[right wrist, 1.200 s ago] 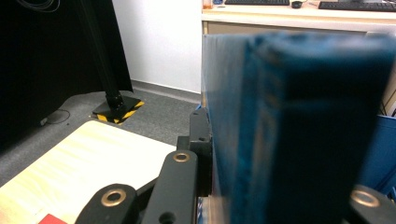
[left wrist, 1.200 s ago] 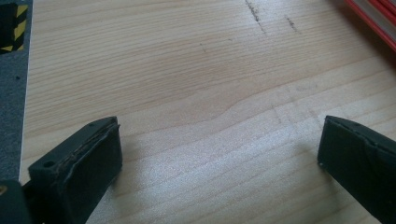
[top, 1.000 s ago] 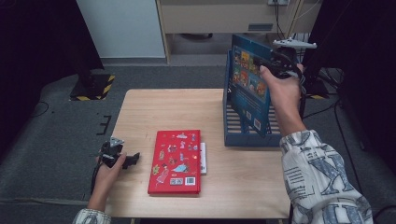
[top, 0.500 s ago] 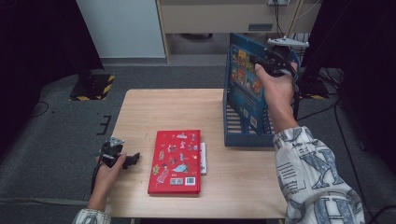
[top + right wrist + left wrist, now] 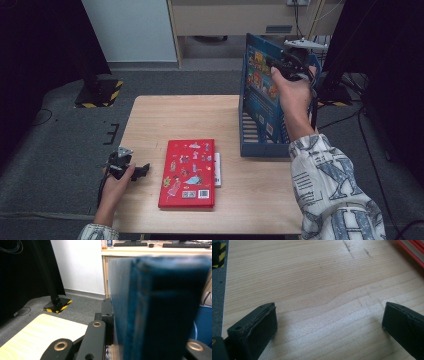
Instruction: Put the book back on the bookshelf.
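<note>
A red picture book (image 5: 189,172) lies flat on the wooden table (image 5: 175,120), near the front, with a white book (image 5: 217,170) showing under its right edge. At the back right a blue slatted file rack (image 5: 262,145) stands on the table. A blue picture book (image 5: 257,75) stands upright in it, and my right gripper (image 5: 290,62) is shut on its top edge. In the right gripper view the blue book (image 5: 155,310) sits close up between the jaws. My left gripper (image 5: 142,170) rests open on the table left of the red book; its jaws (image 5: 329,322) hold nothing.
The red book's edge (image 5: 412,247) lies to the right ahead of the left gripper. A black stand with a yellow-black striped base (image 5: 97,92) stands on the grey floor at the left. Behind the table are a light cabinet (image 5: 240,20) and cables (image 5: 345,115).
My right hand with the blue book has shifted slightly up and away over the rack. The left gripper and the red book have not moved.
</note>
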Demonstrator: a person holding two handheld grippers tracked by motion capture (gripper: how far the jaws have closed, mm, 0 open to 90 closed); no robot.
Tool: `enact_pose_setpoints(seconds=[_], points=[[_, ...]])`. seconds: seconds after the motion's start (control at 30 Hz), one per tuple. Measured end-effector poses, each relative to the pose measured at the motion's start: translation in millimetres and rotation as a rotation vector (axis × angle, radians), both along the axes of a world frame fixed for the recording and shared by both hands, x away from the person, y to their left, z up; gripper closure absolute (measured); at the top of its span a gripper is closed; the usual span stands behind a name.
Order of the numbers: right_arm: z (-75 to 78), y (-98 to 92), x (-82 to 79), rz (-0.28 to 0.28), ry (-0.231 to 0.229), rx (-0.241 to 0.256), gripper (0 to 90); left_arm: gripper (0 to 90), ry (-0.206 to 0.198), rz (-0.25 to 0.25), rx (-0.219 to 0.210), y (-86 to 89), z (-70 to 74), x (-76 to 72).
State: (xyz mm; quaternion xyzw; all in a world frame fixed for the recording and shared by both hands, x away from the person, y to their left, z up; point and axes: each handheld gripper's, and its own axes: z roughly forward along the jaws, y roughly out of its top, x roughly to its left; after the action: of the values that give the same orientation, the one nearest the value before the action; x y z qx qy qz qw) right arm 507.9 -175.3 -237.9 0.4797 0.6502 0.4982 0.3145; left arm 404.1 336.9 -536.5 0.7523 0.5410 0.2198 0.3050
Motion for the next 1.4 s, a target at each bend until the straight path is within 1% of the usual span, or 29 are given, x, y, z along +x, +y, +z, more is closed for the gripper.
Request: enact_pose_setpoints(seconds=[0.17,0.4,0.67,0.77,0.9,1.0,1.1,1.23,1.4], points=[[-1.7,3.3,-1.7,-0.011,-0.019,0.002,82.3,0.0,0.000,-0.001,0.000,-0.1,0.0,0.1],[-7.3,3.4,-4.1,-0.021,-0.028,0.018,82.3,0.0,-0.002,0.000,-0.001,-0.3,-0.2,0.3],[-11.2,4.1,-4.0,-0.026,-0.043,0.018,82.4,0.0,-0.002,0.000,-0.001,-0.3,-0.2,0.3],[-12.9,3.8,-5.0,-0.029,-0.057,0.026,82.3,0.0,-0.002,0.000,-0.001,-0.4,-0.2,0.4],[-15.8,5.7,-7.2,-0.032,-0.079,0.020,82.4,0.0,-0.002,-0.002,0.001,-0.3,-0.2,0.4],[-17.4,7.3,-10.0,-0.030,-0.105,0.010,82.4,0.0,-0.002,-0.003,0.001,-0.4,-0.2,0.4],[-19.3,6.4,-11.4,-0.030,-0.120,0.015,82.3,0.0,-0.002,-0.003,0.001,-0.6,-0.2,0.4],[-22.3,5.0,-11.7,-0.033,-0.131,0.033,82.4,0.0,-0.001,-0.002,0.000,-0.8,-0.2,0.4],[-27.0,6.3,-10.3,-0.036,-0.142,0.033,82.4,0.0,-0.001,-0.003,-0.001,-0.9,-0.3,0.4]])
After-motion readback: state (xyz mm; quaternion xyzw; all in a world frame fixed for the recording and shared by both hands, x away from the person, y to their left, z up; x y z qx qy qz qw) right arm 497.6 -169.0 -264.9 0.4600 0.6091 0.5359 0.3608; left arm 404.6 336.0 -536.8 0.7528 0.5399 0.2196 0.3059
